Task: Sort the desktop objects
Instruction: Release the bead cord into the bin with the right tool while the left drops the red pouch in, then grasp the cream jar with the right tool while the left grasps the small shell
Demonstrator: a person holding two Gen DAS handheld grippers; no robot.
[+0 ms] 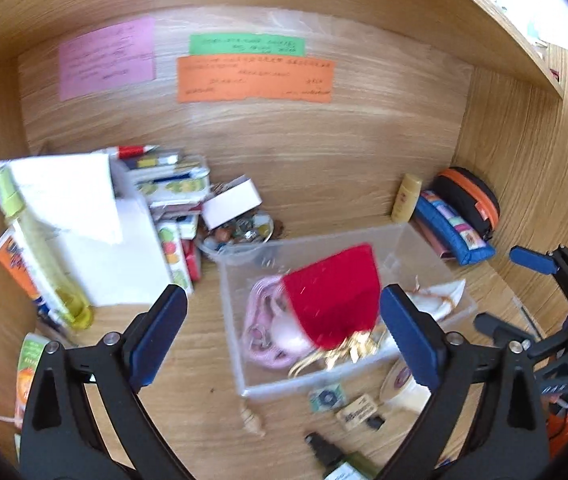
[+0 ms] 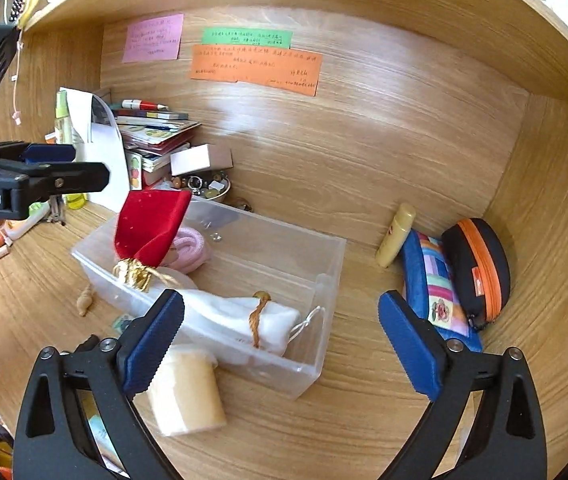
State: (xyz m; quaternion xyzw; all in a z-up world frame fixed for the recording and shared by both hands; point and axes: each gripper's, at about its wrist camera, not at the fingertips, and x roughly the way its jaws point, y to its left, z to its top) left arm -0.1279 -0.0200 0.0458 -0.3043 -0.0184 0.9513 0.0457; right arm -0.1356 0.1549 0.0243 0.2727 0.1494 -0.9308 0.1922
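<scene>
Both blue-padded fingers of the left gripper stand wide apart with nothing between them, above the clear plastic bin on the wooden desk, where a red velvet drawstring pouch and a pink coiled cord lie. From the right wrist view, the right gripper also gapes open, empty, over the bin's near end where a white cloth pouch lies, a cream cylindrical jar just beside its left finger.

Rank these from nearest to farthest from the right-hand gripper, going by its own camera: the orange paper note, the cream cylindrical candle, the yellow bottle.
1. Cream cylindrical candle: right beside the left finger of the right-hand gripper, on the desk.
2. Yellow bottle: farther back on the right, leaning by the back wall.
3. Orange paper note: farthest, stuck high on the back wall.
</scene>
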